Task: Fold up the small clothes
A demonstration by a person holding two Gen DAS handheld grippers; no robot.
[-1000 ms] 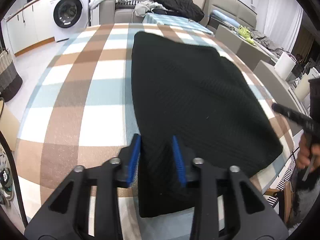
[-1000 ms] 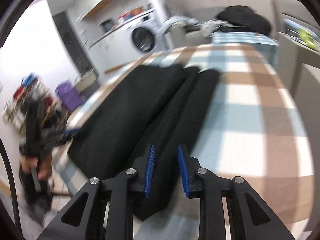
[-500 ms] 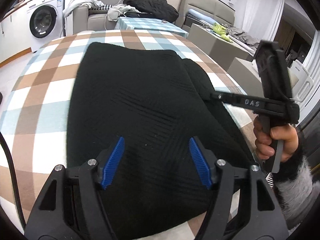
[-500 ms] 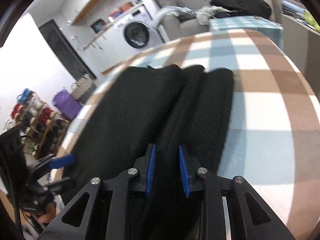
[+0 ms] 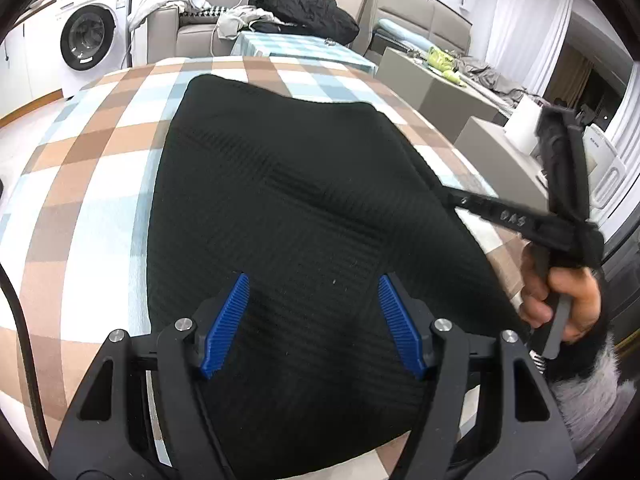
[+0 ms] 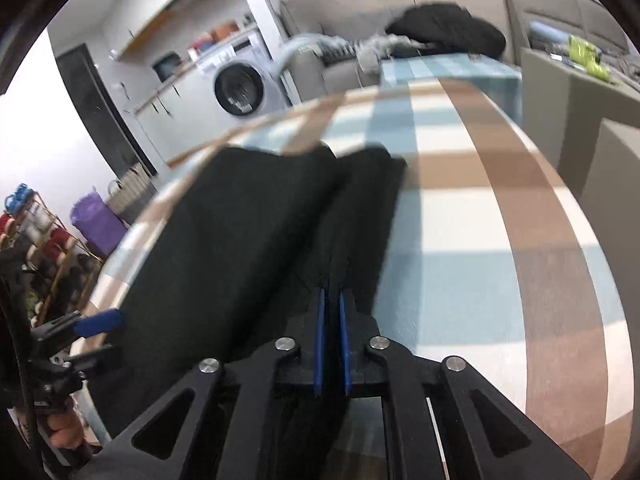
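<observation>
Since earlier frame: left gripper (image 5: 312, 322) let go, jaws now wide, empty, black knit garment (image 5: 304, 216) flat beneath on checked tablecloth (image 5: 84, 184). Right gripper (image 6: 331, 342) now pinched narrow on garment's side strip. Step: side fold. Next: lift strip, carry over toward left tongs.

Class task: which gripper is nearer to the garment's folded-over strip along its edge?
Right. The right gripper is pinched on the folded strip; the left gripper stands open over the black garment body.
</observation>
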